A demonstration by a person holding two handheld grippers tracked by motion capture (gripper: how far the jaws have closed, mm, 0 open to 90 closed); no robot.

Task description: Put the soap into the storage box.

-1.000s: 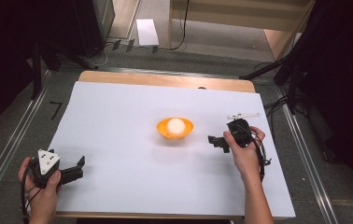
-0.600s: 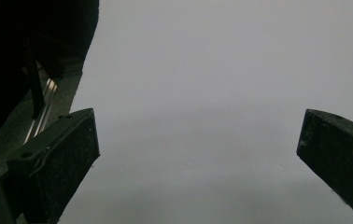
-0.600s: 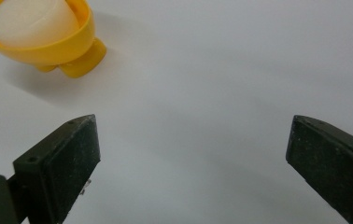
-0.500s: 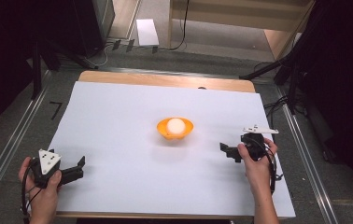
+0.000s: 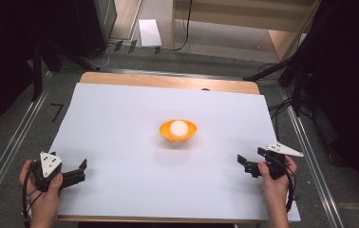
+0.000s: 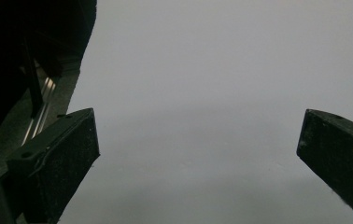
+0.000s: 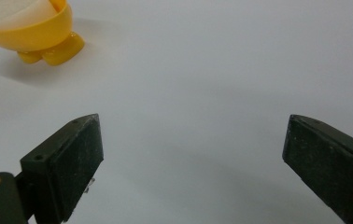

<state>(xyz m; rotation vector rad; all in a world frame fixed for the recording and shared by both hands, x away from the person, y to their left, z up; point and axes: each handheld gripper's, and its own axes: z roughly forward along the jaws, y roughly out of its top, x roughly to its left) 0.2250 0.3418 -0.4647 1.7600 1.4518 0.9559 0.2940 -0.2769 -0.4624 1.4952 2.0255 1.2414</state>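
A shallow orange plastic bowl [image 5: 178, 132] holding a white ball [image 5: 179, 128] is seen at the middle of the white-covered table [image 5: 120, 123], well apart from both grippers. The black left gripper [image 5: 79, 172] is held at the near left corner, its jaws spread with nothing between them. The black right gripper [image 5: 244, 163] is held near the right edge, jaws likewise spread and empty.

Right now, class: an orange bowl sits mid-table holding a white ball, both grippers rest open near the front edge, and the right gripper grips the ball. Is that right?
Not quite. The right gripper grips nothing: the right gripper view shows its jaws wide apart over bare table. The white ball lies in the orange bowl mid-table, and the left gripper is open near the front edge.
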